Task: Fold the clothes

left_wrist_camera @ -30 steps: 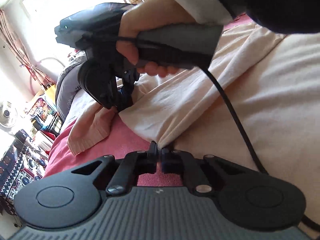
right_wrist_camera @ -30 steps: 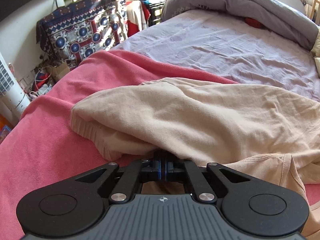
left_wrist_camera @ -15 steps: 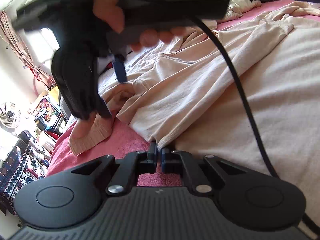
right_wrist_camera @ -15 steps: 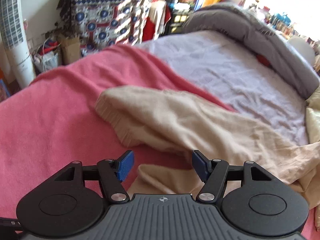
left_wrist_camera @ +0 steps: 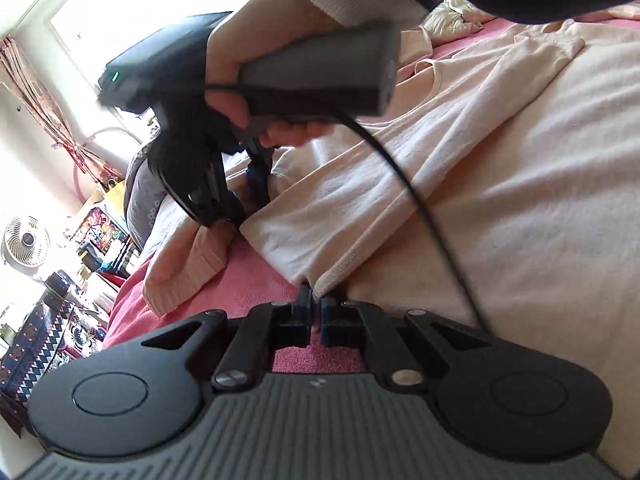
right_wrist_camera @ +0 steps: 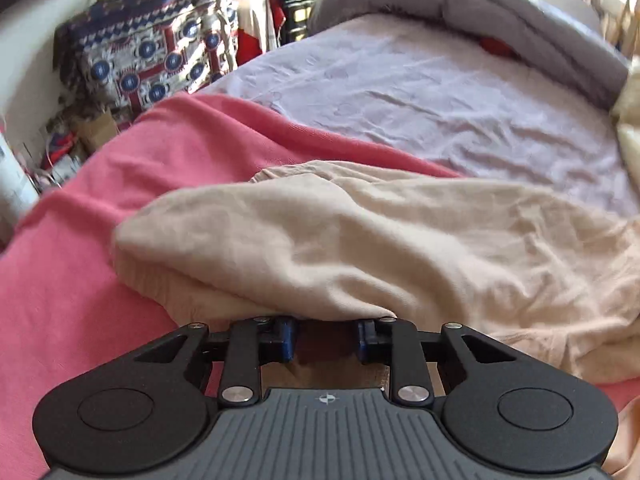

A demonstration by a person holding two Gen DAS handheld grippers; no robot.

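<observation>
A beige long-sleeved shirt point(left_wrist_camera: 500, 184) lies spread on a pink blanket point(left_wrist_camera: 248, 284). My left gripper point(left_wrist_camera: 315, 304) is shut on the shirt's stitched hem at its near corner. A person's hand point(left_wrist_camera: 228, 64) holds my right gripper point(left_wrist_camera: 242, 216), which points down into the folded sleeve point(left_wrist_camera: 188, 272). In the right wrist view the sleeve fold point(right_wrist_camera: 320, 248) drapes over the tips of my right gripper point(right_wrist_camera: 326, 336). Its jaws are closing with a gap still between the blue pads point(right_wrist_camera: 286, 340), and only the fold's edge lies over that gap.
A lilac sheet point(right_wrist_camera: 420, 100) and a rolled grey duvet point(right_wrist_camera: 500, 12) lie beyond the shirt. A patterned bag point(right_wrist_camera: 152, 60) and clutter stand off the bed's far side, with a fan point(left_wrist_camera: 26, 240) near them. The right gripper's cable point(left_wrist_camera: 420, 208) crosses the shirt.
My right gripper let go of the sleeve, opened wide and pulled away, then came back down onto the sleeve fold with its jaws narrowing. The left gripper kept its hold and stayed put.
</observation>
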